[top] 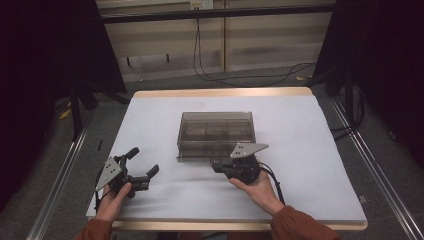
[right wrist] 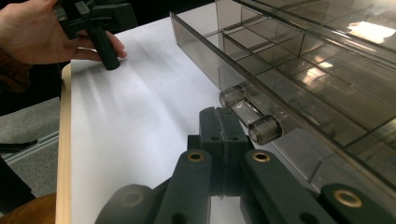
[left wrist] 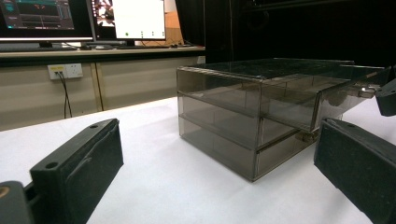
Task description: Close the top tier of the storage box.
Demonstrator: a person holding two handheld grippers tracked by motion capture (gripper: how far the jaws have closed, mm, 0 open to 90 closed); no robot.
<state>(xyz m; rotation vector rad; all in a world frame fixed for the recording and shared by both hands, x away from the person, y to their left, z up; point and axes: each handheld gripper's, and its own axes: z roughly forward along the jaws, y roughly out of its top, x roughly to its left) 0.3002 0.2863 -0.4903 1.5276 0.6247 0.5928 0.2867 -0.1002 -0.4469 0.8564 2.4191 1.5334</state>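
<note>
Overhead, one smoked drawer box (top: 216,135) sits mid-table; left gripper (top: 141,167) splayed open, right gripper (top: 218,166) at its front. Left gripper view: two stacked drawers. Right gripper view: jaws clenched empty beside one drawer handle (right wrist: 250,117).

A smoky clear drawer box (top: 216,135) is set near the middle of the white-covered tabletop (top: 310,150). The right gripper (top: 220,167) is held against the box's near side, toward its right corner, with the jaws pressed together. The left gripper (top: 141,167) is held well apart from the box, near the tabletop's near left corner, its jaws spread and nothing between them.
</note>
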